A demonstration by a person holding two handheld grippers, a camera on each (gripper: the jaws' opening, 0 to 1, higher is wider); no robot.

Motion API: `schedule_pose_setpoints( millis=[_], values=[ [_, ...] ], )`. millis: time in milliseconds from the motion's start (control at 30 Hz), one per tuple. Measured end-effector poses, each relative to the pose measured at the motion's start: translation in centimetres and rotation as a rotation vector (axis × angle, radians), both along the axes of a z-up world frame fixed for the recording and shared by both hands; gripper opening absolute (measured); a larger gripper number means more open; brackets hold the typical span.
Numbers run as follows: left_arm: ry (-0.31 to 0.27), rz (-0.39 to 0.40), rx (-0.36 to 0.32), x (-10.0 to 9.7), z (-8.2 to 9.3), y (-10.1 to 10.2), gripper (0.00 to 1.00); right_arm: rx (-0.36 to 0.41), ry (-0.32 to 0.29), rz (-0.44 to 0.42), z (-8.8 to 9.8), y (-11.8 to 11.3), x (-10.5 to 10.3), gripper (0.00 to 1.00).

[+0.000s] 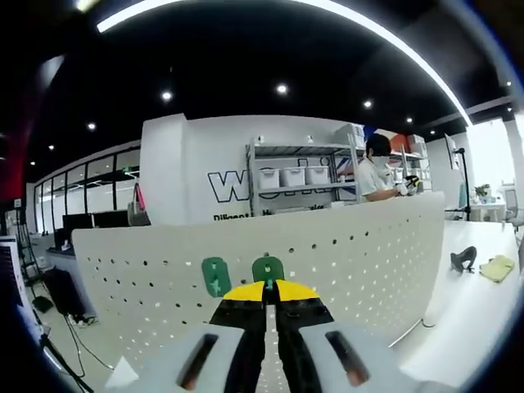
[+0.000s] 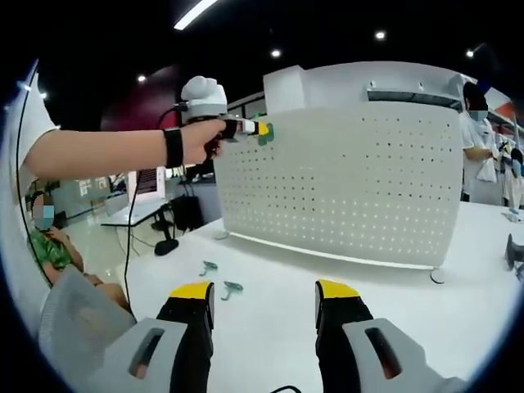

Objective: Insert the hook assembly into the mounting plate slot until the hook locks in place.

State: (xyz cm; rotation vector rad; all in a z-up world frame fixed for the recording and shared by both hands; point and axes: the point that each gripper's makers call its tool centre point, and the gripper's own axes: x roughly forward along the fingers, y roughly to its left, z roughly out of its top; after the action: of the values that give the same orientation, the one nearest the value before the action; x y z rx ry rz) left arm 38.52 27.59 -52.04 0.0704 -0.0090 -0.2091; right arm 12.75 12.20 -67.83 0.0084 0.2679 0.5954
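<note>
Green plastic was the thing to watch: the left gripper [image 1: 265,293] had its yellow-tipped jaws pinched together on a green hook [image 1: 268,268], right up against the white perforated mounting plate [image 1: 352,246] near its top edge. A second green hook [image 1: 215,276] sat on the plate just beside it, seemingly already hung, though I couldn't tell from there whether it was properly locked.

From the right gripper view, the person's hand held that left gripper [image 2: 260,129] high at the plate's upper left corner [image 2: 344,172]. The right gripper [image 2: 264,304] hovered low over the white table [image 2: 270,278], jaws wide apart with nothing between them. Two spare hooks [image 2: 221,278] lay loose on the table just ahead of it.

As for the risks, as I judged them: the grip covered most of the hook, so the tab could miss its slot and skid across the holes. Pushing at a slant might leave it half-seated, looking done without locking. The plate stood free on the table and curved, so a hard shove at the top corner could tip or slide it, with nothing braced against it. A twist on release could drag the hook back out. And with the left arm that high, the loose hooks risked slipping out of sight.
</note>
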Motion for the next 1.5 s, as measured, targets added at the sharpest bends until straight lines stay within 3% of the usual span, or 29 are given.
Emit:
schedule_pose_setpoints(
  millis=[500, 567, 867, 1067, 1133, 1200, 1300, 1367, 1500],
  values=[
    [0.001, 0.025, 0.029, 1.9, 0.3, -0.2, 0.03, 0.007, 0.007, -0.019, -0.3, -0.9, 0.0, 0.50],
    [0.009, 0.027, 0.003, 1.8, 0.2, -0.1, 0.03, 0.008, 0.010, -0.020, -0.3, -0.9, 0.0, 0.50],
    [0.024, 0.034, 0.026, 2.5, 0.1, -0.5, 0.03, 0.017, 0.015, -0.011, -0.3, -0.6, -0.1, 0.50],
    [0.034, 0.039, 0.004, 2.7, -0.1, -0.5, 0.03, 0.038, 0.027, -0.018, -0.4, -0.9, -0.2, 0.50],
    [0.026, 0.048, 0.066, 2.8, -0.2, -0.4, 0.03, 0.030, 0.022, -0.021, -0.5, -0.9, -0.3, 0.50],
    [0.042, 0.046, -0.013, 2.8, -0.3, -0.4, 0.03, 0.038, 0.026, -0.018, -0.6, -0.8, -0.4, 0.50],
    [0.037, 0.046, 0.019, 3.0, -0.3, -0.5, 0.03, 0.030, 0.025, -0.012, -0.6, -0.6, -0.5, 0.50],
    [0.045, 0.046, -0.017, 2.9, -0.3, -0.5, 0.03, 0.035, 0.025, -0.014, -0.6, -0.6, -0.4, 0.50],
    [0.055, 0.043, -0.021, 2.9, -0.3, -0.4, 0.03, 0.029, 0.030, -0.011, -0.8, -0.6, -0.4, 0.50]
  ],
)
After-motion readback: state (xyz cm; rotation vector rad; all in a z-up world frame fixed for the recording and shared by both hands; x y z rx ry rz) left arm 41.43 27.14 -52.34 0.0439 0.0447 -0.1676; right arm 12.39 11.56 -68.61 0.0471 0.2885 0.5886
